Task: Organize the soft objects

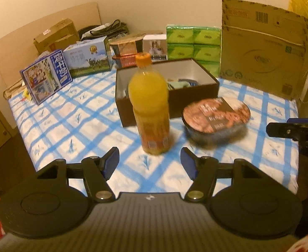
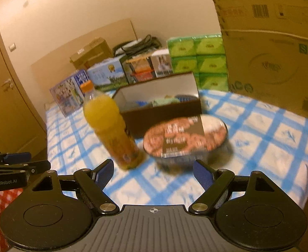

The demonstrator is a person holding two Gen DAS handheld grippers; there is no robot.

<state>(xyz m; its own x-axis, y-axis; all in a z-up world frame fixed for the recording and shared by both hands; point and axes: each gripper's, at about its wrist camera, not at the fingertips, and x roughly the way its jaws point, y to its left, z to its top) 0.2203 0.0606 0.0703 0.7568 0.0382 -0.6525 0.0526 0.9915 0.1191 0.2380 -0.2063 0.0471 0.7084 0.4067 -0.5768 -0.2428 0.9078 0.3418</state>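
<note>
An orange juice bottle point(image 1: 149, 105) stands upright on the blue-checked tablecloth point(image 1: 74, 113), just ahead of my open, empty left gripper point(image 1: 149, 162). A round instant-noodle bowl point(image 1: 215, 119) sits to its right. Behind both is an open dark box point(image 1: 170, 96) with small soft packets inside. In the right wrist view the bottle point(image 2: 110, 126) is ahead to the left and the bowl point(image 2: 185, 140) is straight ahead of my open, empty right gripper point(image 2: 153, 173). The box point(image 2: 160, 109) lies behind them.
Milk cartons point(image 1: 47, 77), snack boxes point(image 1: 133, 50) and green tissue packs point(image 1: 193, 44) line the back of the table. A large cardboard sheet point(image 1: 263, 50) stands at the back right. The right gripper shows at the right edge of the left wrist view point(image 1: 296, 130). A door point(image 2: 5, 88) is at left.
</note>
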